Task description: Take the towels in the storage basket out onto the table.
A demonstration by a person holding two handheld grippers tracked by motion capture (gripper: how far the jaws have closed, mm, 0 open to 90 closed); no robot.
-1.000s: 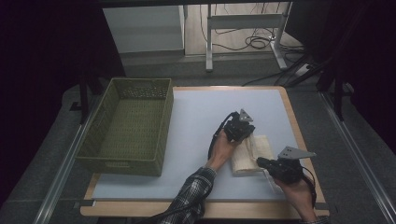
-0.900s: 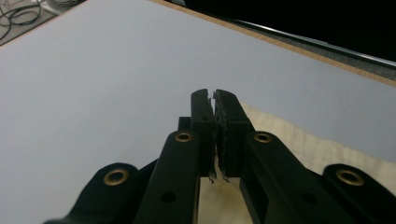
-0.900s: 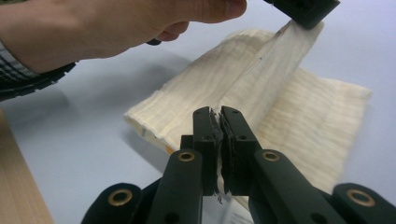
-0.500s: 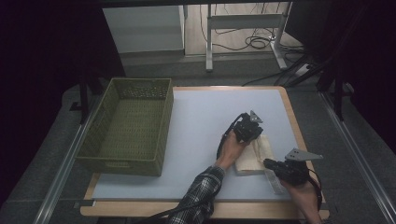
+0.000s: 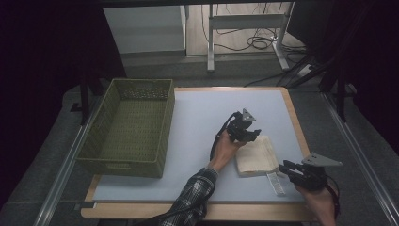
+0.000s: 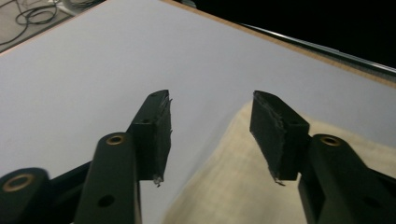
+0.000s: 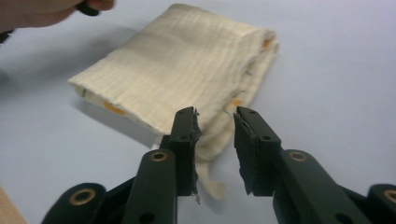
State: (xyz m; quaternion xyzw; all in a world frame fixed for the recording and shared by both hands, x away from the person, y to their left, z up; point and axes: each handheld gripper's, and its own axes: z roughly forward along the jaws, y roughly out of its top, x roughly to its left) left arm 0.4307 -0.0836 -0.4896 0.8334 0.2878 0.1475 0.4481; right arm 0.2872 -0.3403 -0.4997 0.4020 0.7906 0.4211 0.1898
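High view showed a folded cream cloth [image 5: 256, 156] lying flat; left tool [image 5: 248, 130] at its eleven o'clock and right tool [image 5: 288, 168] at four o'clock had both just opened, gripping nothing.

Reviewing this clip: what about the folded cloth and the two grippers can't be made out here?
- Folded cloth: its near part in the left gripper view is cut off by the bottom edge and the fingers.
- Orange patches between its layers, right gripper view: too little shows to identify.
- Right gripper, high view: finger gap too small and dark; its strip's end sits behind the fingers.
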